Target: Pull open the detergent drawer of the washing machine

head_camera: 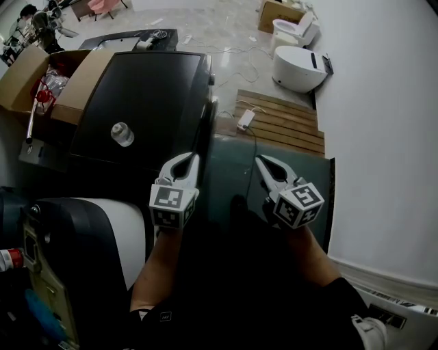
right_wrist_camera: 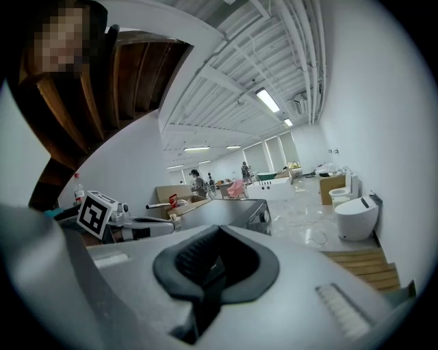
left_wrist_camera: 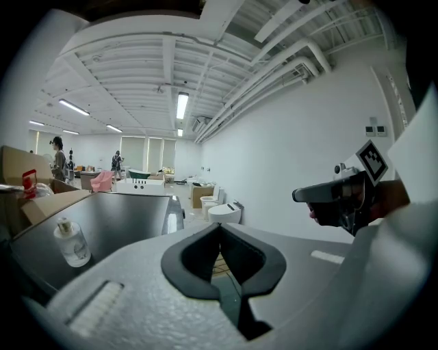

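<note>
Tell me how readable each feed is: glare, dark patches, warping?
Head view: lower half sinks into shadow, white wall bright. Left gripper view: heavy fisheye, ceiling lamp blown out, corners black. Right gripper view: same warping, mosaic patch top left.

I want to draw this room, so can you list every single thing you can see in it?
black machine: one, black, left of the middle, beyond the claws
small bottle: one, clear with a pale cap, standing on the black machine
open box: one, brown cardboard, far left, beside the black machine
far box: one, brown cardboard, top of the head view
toilets: two, white, by the right wall, the second behind the first
wooden platform: one, brown slats, in front of the toilets
plug block: one, white, at the platform's left edge
grey-green top: one, below the claws
left claw: one, white and black, shut, empty
right claw: one, white and black, shut, empty
</note>
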Tool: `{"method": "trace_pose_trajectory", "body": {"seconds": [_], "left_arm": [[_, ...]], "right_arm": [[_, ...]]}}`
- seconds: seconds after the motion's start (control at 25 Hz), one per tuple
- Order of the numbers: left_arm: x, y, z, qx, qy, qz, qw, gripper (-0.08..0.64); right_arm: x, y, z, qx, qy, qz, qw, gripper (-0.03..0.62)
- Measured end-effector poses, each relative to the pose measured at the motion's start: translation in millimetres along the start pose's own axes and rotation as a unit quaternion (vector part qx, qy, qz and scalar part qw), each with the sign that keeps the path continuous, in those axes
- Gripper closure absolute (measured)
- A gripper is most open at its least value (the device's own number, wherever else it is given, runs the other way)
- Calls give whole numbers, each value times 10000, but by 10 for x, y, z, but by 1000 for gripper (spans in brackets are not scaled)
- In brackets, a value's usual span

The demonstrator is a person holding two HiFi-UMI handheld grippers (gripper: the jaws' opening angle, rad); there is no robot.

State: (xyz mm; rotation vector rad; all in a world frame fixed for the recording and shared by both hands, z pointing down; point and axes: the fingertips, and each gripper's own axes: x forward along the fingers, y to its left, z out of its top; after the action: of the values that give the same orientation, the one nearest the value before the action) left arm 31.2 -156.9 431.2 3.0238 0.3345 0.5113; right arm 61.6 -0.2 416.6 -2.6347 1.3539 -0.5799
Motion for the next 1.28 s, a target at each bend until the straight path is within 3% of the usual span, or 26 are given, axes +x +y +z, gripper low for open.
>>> {"method": "trace_pose_trajectory", "body": {"seconds": [0.28, 0.72, 1.04, 1.28], "left_arm": [[96, 162, 7, -36, -41, 305, 9995, 549], [778, 308, 62, -435, 322, 1203, 9913, 549], [1266, 278, 121, -838, 494, 2067, 9735, 549], [1293, 262, 167, -1140, 390, 2619, 9575, 549]], "right_arm": [[309, -60, 57, -58, 126, 392, 9991, 591], [972, -711, 334, 166, 483, 1396, 9889, 591], [1303, -1350, 475, -134, 803, 2306, 9696, 591], [1397, -1501, 462, -357, 1086, 2808, 9529, 591]]}}
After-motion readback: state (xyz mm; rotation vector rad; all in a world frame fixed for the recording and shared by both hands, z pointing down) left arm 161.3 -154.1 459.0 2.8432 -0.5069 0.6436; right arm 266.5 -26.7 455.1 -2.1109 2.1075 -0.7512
